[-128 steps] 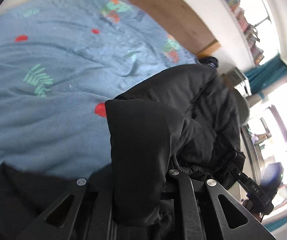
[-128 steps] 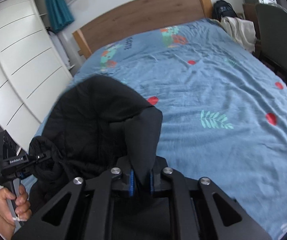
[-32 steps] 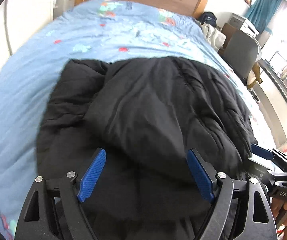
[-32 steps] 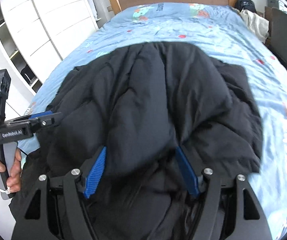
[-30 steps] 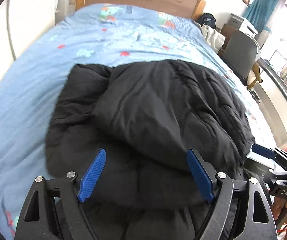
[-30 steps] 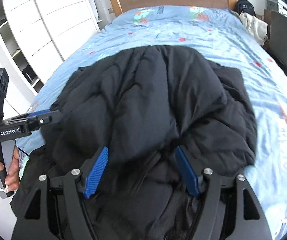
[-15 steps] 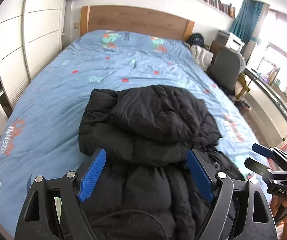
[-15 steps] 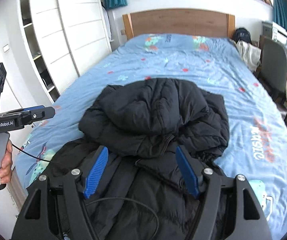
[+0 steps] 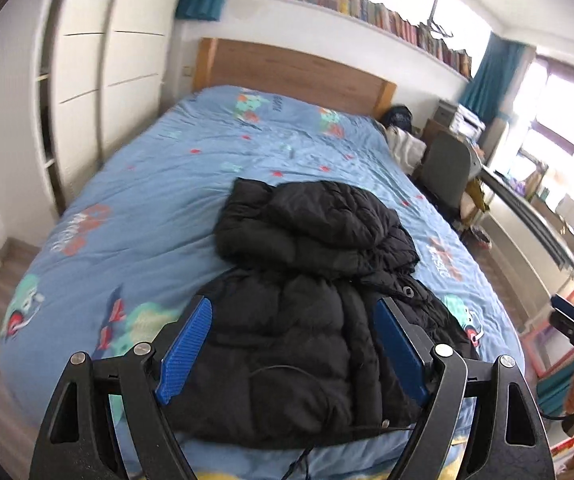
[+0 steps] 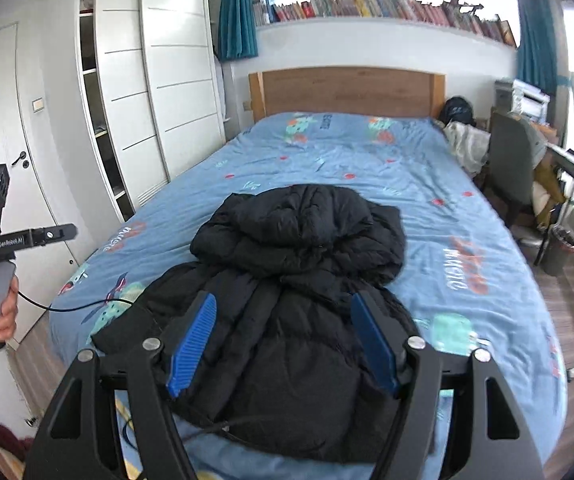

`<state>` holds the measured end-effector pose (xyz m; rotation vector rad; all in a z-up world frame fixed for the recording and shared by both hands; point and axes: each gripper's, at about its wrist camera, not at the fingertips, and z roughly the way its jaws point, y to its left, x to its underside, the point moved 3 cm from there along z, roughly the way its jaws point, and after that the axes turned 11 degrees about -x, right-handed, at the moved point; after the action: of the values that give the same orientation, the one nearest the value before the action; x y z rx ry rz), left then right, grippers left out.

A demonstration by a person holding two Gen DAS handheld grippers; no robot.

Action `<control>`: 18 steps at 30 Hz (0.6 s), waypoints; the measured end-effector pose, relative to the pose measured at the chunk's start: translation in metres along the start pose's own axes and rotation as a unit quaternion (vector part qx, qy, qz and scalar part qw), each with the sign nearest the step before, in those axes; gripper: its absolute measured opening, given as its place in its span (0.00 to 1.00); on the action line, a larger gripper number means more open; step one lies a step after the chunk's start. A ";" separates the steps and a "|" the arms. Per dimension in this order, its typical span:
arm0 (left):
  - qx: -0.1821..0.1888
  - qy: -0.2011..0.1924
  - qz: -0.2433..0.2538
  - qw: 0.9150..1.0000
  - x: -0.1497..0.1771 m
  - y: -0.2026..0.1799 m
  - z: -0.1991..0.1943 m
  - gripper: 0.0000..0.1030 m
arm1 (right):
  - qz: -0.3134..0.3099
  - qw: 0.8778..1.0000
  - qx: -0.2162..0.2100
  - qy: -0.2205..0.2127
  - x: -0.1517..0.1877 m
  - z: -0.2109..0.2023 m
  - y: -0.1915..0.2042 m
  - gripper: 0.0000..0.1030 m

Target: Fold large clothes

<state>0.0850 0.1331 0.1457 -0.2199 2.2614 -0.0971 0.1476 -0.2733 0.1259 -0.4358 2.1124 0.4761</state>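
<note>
The black puffy jacket (image 10: pixel 295 280) lies folded on the blue bed (image 10: pixel 467 240), lower centre of frame. Its slick quilted fill may spring back and undo the fold. A thin cable (image 10: pixel 87 305) trails over its lower left and could snag. Left claw (image 9: pixel 293 354) and right claw (image 10: pixel 283 340) are spread, empty.

A home bedroom: a wide bed under a blue patterned duvet (image 10: pixel 427 208) with a wooden headboard (image 10: pixel 347 90), white sliding-door wardrobes (image 10: pixel 159 92), a long wall shelf of books (image 10: pixel 387 6) and teal curtains (image 10: pixel 237 12)
</note>
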 end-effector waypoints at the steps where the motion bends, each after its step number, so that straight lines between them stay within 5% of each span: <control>1: -0.002 -0.005 -0.010 1.000 0.003 0.008 -0.011 0.80 | -0.002 1.000 0.005 -0.005 0.005 -0.016 0.001 0.67; 18: -0.126 -0.082 -0.087 0.985 0.038 0.133 -0.160 0.80 | 0.064 0.979 0.175 -0.088 0.064 -0.246 -0.034 0.67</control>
<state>-0.0782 0.2556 0.2006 -0.5417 2.0822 0.1124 -0.0425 -0.4303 0.1950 -0.0535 2.0048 0.1991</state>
